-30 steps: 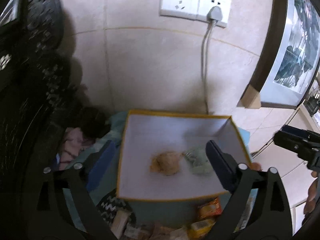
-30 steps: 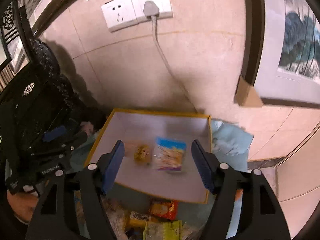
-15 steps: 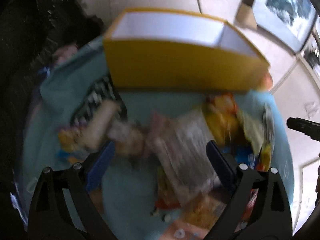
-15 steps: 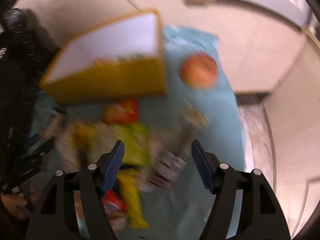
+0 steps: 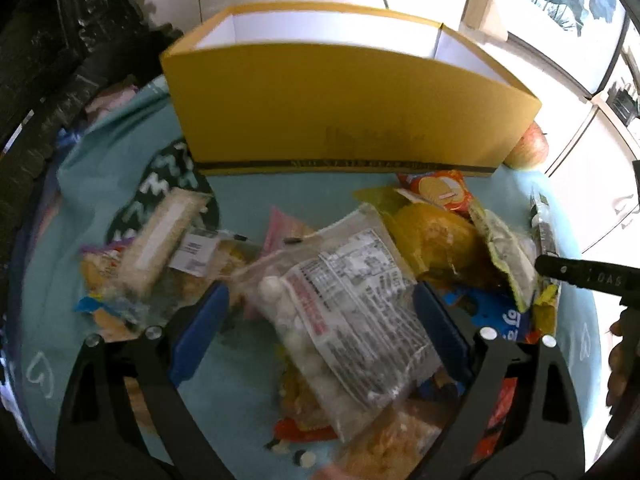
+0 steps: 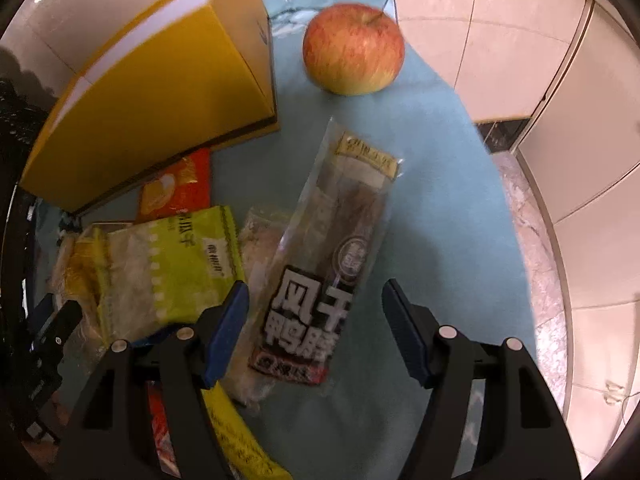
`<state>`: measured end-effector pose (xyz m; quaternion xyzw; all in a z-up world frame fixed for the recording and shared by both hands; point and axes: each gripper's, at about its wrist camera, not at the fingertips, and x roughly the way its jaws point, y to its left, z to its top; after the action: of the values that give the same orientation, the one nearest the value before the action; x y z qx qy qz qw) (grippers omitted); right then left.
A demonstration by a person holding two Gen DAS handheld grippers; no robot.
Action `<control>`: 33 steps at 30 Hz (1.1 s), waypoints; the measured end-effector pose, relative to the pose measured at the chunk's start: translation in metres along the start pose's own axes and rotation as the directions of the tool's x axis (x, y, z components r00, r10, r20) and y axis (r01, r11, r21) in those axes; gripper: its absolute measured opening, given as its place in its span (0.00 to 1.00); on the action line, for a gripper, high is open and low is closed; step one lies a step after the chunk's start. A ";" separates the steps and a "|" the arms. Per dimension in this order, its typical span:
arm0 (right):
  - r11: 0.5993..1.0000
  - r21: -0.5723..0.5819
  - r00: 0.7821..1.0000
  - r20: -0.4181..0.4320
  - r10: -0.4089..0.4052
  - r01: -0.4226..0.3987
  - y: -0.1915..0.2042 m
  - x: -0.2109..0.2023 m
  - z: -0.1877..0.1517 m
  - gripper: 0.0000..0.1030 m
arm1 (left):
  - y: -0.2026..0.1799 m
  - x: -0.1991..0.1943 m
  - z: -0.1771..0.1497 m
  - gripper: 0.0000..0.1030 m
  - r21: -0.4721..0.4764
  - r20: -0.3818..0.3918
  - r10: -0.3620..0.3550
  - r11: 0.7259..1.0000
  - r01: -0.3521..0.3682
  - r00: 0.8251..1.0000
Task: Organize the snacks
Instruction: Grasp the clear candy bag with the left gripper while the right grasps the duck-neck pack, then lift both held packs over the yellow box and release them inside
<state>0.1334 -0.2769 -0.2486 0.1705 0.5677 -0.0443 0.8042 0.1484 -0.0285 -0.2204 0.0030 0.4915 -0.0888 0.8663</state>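
Left claw (image 5: 320, 320) apart, hovering over clear bag of white candies (image 5: 344, 312). Yellow box (image 5: 344, 112) at 12 o'clock, white interior, contents hidden from this angle. Snack packets piled on teal-covered surface (image 5: 240, 392). Right claw (image 6: 316, 328) apart above dark long packet (image 6: 332, 264); green packet (image 6: 168, 264) at 9 o'clock, apple (image 6: 353, 49) at 12 o'clock beside box.

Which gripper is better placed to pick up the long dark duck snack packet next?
Right. The right gripper is open with the dark packet between its fingers; the left gripper straddles a clear bag.
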 end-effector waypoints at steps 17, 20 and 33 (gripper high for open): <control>0.981 -0.131 0.989 0.022 0.147 -0.142 0.014 -0.022 -0.019 0.27 | 0.024 -0.048 -0.027 0.37 0.017 0.059 -0.122 0.993 0.121 0.991; 0.978 -0.131 0.985 0.048 0.168 -0.160 0.010 -0.044 -0.021 0.27 | 0.029 -0.062 -0.029 0.37 0.000 0.086 -0.122 0.992 0.123 0.989; 0.954 -0.175 0.955 0.124 0.269 -0.245 0.015 -0.110 -0.028 0.27 | 0.039 -0.110 -0.017 0.37 -0.027 0.179 -0.150 0.987 0.157 0.972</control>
<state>0.0733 -0.2669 -0.1515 0.1754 0.4817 0.0935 0.8535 0.0851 0.0283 -0.1387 -0.0606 0.4131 -0.1452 0.8970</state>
